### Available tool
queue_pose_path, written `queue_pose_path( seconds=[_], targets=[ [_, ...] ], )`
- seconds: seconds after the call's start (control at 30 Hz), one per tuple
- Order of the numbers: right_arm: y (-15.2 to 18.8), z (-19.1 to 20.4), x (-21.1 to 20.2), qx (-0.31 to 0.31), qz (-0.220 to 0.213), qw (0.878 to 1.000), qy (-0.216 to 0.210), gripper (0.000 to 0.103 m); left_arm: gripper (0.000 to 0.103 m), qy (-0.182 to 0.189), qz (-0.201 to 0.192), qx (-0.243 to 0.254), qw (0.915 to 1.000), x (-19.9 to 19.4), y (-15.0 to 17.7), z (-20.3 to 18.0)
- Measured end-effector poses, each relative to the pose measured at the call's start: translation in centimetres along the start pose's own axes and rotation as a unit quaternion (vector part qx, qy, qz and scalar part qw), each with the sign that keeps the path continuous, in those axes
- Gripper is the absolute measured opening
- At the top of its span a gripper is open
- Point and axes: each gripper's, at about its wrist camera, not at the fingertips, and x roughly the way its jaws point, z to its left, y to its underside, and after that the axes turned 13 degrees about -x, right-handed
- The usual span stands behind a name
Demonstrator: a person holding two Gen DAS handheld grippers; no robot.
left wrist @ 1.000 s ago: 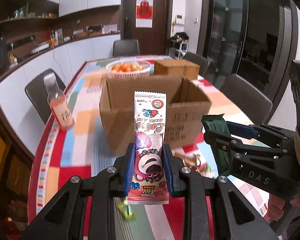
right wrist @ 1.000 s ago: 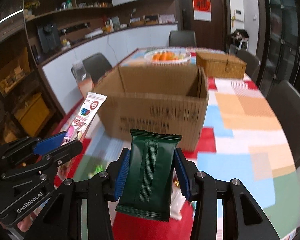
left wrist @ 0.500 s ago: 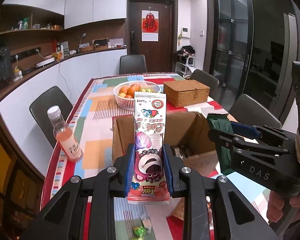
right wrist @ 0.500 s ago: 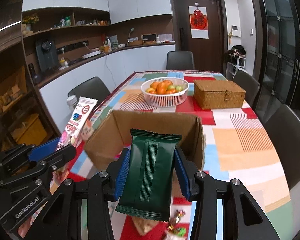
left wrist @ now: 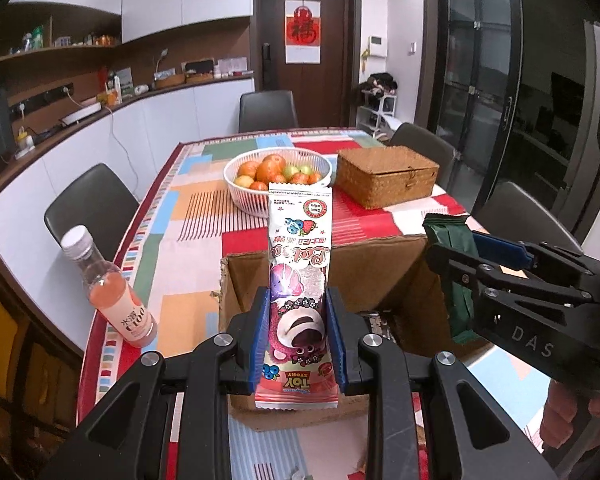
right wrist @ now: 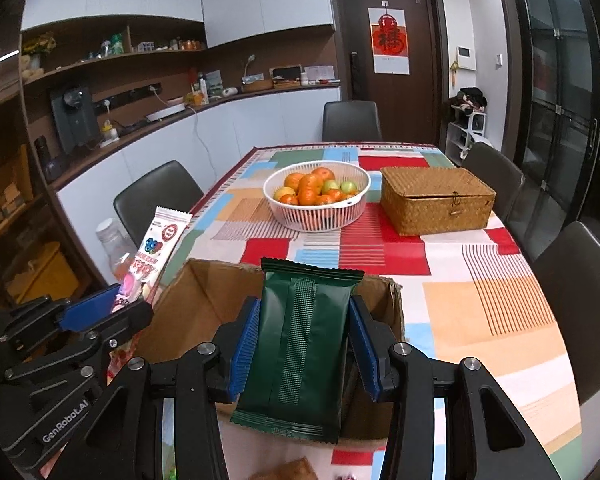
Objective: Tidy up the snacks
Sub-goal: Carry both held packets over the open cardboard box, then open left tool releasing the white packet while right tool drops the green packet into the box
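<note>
My left gripper (left wrist: 298, 326) is shut on a tall pink snack packet (left wrist: 299, 280) with a bear print, held upright over the near part of the open cardboard box (left wrist: 364, 258). In the right wrist view that packet (right wrist: 156, 252) shows at the left. My right gripper (right wrist: 303, 340) is shut on a dark green snack pouch (right wrist: 300, 344), also upright above the box (right wrist: 204, 304). The green pouch (left wrist: 452, 256) and right gripper appear at the right edge of the left wrist view. Something lies on the box floor, mostly hidden.
A pink drink bottle (left wrist: 112, 296) stands left of the box near the table edge. Beyond the box are a white fruit basket (right wrist: 317, 196) and a lidded wicker box (right wrist: 436, 200). Dark chairs (right wrist: 158, 200) ring the patterned tablecloth (right wrist: 480, 292). Small wrapped sweets lie near the front edge.
Both grippers have risen and moved forward with their packets, from in front of the box's side wall to above its open top. The far basket and wicker box came into fuller view.
</note>
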Motion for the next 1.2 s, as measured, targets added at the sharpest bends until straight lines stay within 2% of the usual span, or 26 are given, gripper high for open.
queue_pose_path(
  seconds=[0.13, 0.27, 0.3, 0.37, 0.4, 0.87, 1.2],
  targets=[
    [-0.1, -0.4, 1.5, 0.001, 0.012, 1.000, 0.001, 0.045, 0.031, -0.009, 0.010, 0.005, 0.9999, 1.5, -0.4, -0.4],
    [-0.1, -0.4, 2.2, -0.006, 0.019, 1.000, 0.005, 0.046, 0.048, -0.028, 0.010, 0.013, 0.9995, 1.8, -0.2, -0.4],
    [0.0, -0.2, 2.0, -0.008, 0.019, 1.000, 0.006, 0.048, 0.050, -0.029, 0.007, 0.013, 0.9995, 1.7, -0.1, -0.2],
    [0.2, 0.0, 1.6, -0.009, 0.014, 1.000, 0.010, 0.057, 0.050, -0.029, 0.004, 0.010, 0.9995, 1.0, 0.2, 0.1],
    [0.4, 0.2, 1.3, -0.010, 0.012, 1.000, 0.011, 0.058, 0.050, -0.026, 0.004, 0.008, 0.9996, 0.6, 0.4, 0.2],
    [3.2, 5.2, -4.0, -0.046, -0.013, 0.998, -0.036, 0.058, 0.050, -0.026, -0.026, -0.009, 0.9993, -7.3, 4.8, 2.7],
    [7.1, 8.1, -4.2, -0.065, 0.024, 0.996, -0.055, 0.058, 0.050, -0.033, 0.011, -0.020, 0.9992, -8.3, 9.5, 5.0]
  ],
)
